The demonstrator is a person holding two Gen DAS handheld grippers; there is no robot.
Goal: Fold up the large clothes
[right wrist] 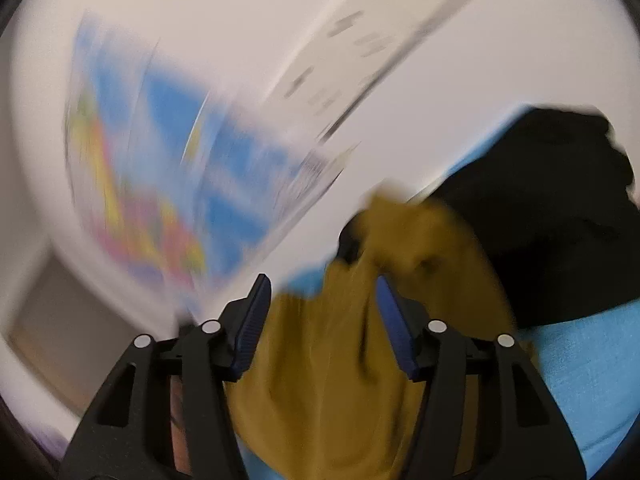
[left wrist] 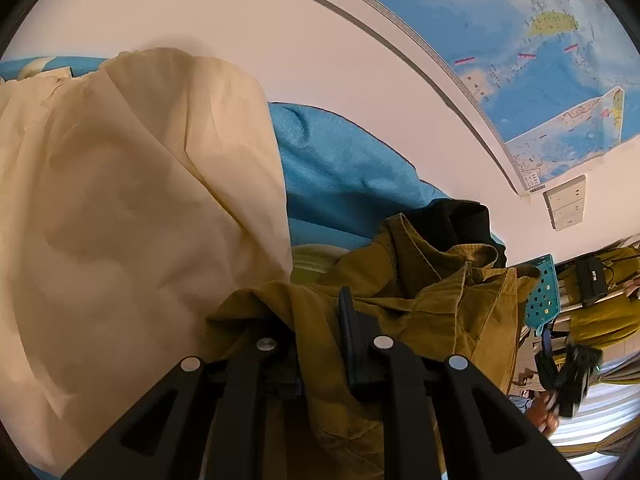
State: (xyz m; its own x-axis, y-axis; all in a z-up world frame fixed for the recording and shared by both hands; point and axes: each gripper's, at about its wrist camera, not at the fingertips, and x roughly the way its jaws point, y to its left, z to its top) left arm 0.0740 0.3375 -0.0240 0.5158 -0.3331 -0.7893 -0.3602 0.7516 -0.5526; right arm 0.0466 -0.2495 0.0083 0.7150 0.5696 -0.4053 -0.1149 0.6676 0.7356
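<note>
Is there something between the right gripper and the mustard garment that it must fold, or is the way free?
Nothing visible stands between them. The mustard garment already lies between the open fingers of the right gripper, though the blurred view does not show the pads pressing it. A black garment lies behind, to the right, on the blue cover.

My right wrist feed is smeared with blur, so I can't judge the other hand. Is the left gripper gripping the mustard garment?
Observer: Yes. In the left wrist view the left gripper is closed on the mustard garment, and fabric drapes over one finger.
Operator: Anything else next to that garment?
Observer: A large cream cloth is heaped to its left in that view, with the blue cover behind.
Operator: Any container in sight?
Observer: A turquoise perforated basket shows past the garment's far edge.
</note>
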